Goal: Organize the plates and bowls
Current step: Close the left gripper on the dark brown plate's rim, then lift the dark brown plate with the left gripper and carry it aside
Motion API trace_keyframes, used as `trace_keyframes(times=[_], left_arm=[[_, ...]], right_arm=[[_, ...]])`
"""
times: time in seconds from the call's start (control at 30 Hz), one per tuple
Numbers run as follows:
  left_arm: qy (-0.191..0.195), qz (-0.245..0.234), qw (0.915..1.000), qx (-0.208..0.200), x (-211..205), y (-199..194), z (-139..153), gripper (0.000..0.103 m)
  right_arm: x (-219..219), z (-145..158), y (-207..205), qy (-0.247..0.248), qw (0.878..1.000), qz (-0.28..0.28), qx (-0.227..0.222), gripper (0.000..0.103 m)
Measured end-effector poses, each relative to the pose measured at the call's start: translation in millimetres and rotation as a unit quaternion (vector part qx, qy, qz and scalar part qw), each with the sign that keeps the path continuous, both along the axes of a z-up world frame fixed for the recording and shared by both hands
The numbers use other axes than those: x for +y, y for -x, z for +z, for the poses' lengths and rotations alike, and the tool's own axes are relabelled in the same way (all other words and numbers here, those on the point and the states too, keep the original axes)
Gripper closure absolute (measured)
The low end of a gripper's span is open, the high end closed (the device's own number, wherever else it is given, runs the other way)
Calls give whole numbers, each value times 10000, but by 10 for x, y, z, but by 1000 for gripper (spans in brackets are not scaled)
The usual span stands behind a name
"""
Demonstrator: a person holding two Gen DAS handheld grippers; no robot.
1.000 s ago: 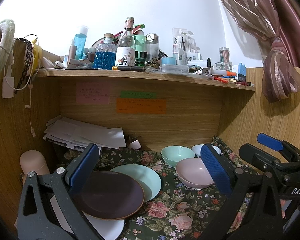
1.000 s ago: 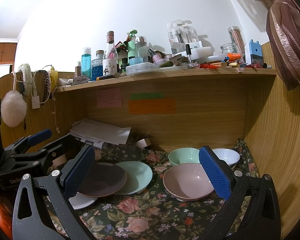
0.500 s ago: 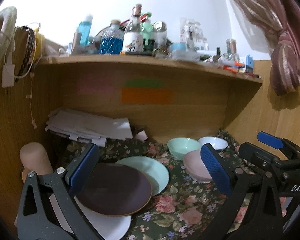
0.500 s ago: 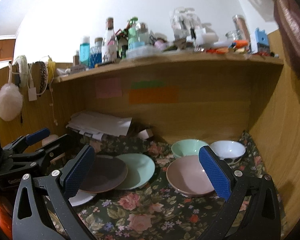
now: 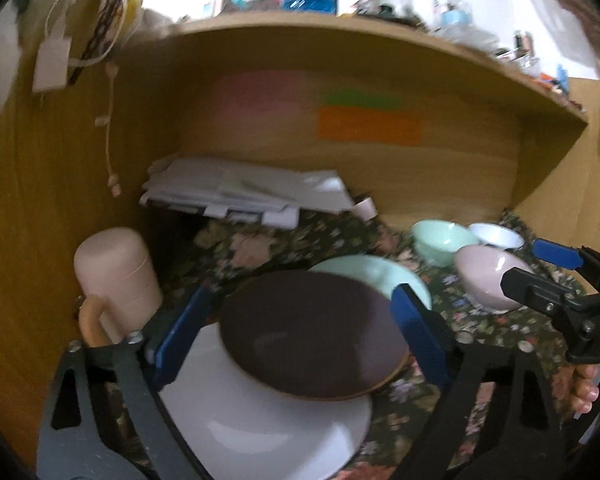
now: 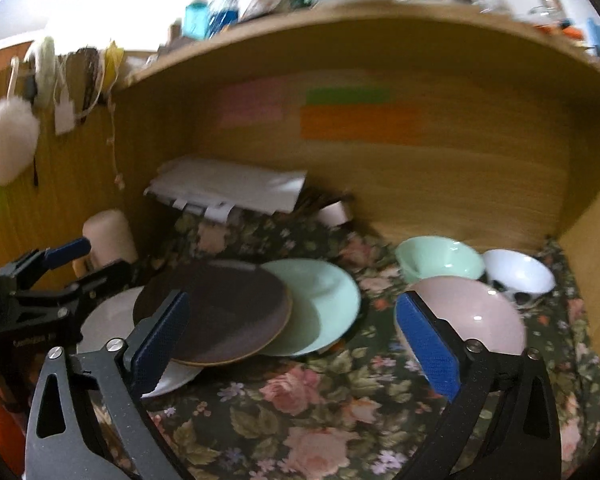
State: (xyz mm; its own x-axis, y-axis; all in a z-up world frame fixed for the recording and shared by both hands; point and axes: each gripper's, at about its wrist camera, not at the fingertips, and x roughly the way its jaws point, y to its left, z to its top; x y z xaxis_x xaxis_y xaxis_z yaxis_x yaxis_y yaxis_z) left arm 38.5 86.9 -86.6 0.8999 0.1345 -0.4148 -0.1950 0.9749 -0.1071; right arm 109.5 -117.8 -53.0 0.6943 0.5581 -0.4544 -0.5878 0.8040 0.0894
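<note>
covering the wooden nook's [image 6: 440, 184] floor, floral cloth [image 6: 284, 412]; both hand-held grippers released.

Left on the bench [image 6: 308, 432]: three overlapping plates, top plate [image 6: 216, 312] over bottom plate [image 5: 260, 428] at left and third plate [image 6: 320, 304] at right. Right: front bowl [image 6: 476, 316], with middle bowl [image 6: 440, 260] and far-right bowl [image 6: 516, 272] behind. Rear left: paper stack [image 6: 228, 188]; cylindrical container [image 5: 116, 276] against left wall. Overhead: shelf [image 5: 340, 36] with bottles.
</note>
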Motion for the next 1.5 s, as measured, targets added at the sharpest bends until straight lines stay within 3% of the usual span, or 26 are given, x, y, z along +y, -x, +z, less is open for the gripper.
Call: trace_keyframes(times=[0.33,0.67,0.9,1.5], left_arm=[[-52,120,9964,843,432,-193,-269,52],[131,102,9905,1365,645,-350,-488,72],[417,82,9863,1592,736,-445,-583,77],[682,-52,9816,1783,784,-580,-612,78]], right_arm=[[274,-370,-684,662,9941,517,679,33],[521,-691,-1150,998,9817,728,1452,60],[629,-851,-1345,1096,9749,755,1786,70],[766,-997,-1437,848,9636,1066,2300,71]])
